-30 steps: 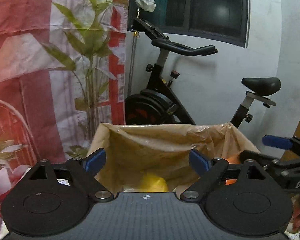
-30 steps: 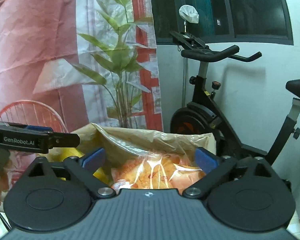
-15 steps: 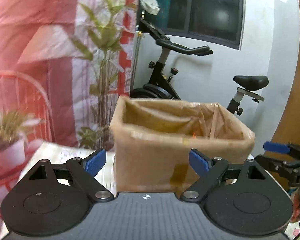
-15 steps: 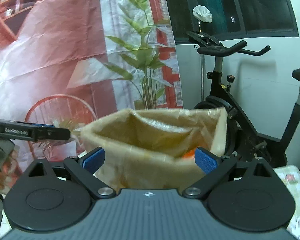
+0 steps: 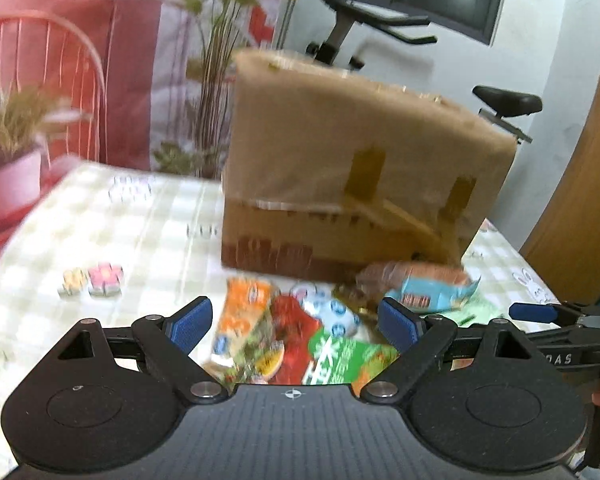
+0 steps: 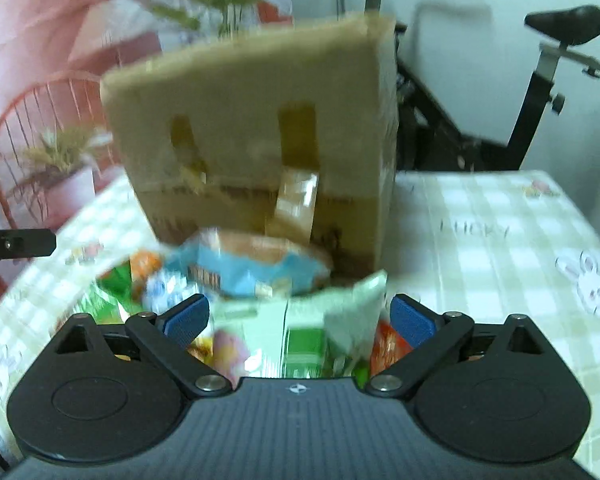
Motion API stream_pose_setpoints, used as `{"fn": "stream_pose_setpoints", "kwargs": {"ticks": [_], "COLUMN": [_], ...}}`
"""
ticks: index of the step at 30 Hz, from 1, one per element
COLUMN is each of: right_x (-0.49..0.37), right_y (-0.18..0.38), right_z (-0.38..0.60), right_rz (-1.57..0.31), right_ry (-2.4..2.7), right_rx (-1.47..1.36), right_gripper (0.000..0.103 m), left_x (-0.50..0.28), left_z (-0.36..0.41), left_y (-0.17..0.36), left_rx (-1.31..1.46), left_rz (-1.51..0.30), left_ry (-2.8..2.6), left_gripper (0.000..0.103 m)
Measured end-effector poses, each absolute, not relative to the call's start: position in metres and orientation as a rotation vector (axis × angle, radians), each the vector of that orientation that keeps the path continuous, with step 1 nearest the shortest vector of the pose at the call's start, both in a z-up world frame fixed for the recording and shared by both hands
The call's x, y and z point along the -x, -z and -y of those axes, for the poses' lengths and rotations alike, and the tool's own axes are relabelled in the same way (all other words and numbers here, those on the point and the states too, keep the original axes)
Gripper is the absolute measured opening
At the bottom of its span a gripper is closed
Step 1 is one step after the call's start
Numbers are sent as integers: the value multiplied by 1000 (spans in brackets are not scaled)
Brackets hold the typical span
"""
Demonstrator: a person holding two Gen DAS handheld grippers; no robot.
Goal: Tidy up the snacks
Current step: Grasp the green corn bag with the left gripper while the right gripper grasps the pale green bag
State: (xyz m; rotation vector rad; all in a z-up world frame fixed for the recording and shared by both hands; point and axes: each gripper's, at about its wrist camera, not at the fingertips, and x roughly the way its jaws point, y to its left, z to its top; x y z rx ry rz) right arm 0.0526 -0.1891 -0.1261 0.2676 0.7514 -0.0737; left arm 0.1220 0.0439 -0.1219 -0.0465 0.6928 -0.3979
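A tall cardboard box (image 5: 352,168) lined with a plastic bag stands on the checked tablecloth (image 5: 100,232); it also shows in the right wrist view (image 6: 256,136). A heap of snack packets lies in front of it: an orange one (image 5: 240,312), a red one (image 5: 292,332), a green one (image 5: 340,356) and a blue bread packet (image 5: 424,284). My left gripper (image 5: 296,324) is open and empty above the heap. My right gripper (image 6: 300,316) is open and empty over a pale green packet (image 6: 320,320), with the blue bread packet (image 6: 244,264) just beyond. Both views are blurred.
An exercise bike (image 5: 380,28) stands behind the table. A red wire chair (image 5: 60,64) with a potted plant (image 5: 12,152) is at the left, a wooden door (image 5: 580,184) at the right. The right gripper's tip (image 5: 540,314) shows in the left view.
Both grippers have pulled back and dropped from over the box's open top to the snack heap in front of it. Both stay open and empty.
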Motion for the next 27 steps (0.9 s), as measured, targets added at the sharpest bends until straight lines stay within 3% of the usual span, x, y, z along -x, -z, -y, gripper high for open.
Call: {"fn": "stream_pose_setpoints", "kwargs": {"ticks": [8, 16, 22, 27], "right_x": [-49, -51, -51, -51], "right_y": [146, 155, 159, 159], "right_z": [182, 181, 185, 184], "right_rz": [-814, -834, -836, -835], "right_ry": [72, 53, 51, 48], "right_rx": [-281, -298, -312, -295], "right_gripper": [99, 87, 86, 86], "left_x": [-133, -137, -139, -127], "left_z": [-44, -49, -51, -51], "left_y": [158, 192, 204, 200], "left_rx": [49, 68, 112, 122], "left_rz": [-769, -848, -877, -863], "left_ry": [415, 456, 461, 457], "left_gripper": [92, 99, 101, 87]}}
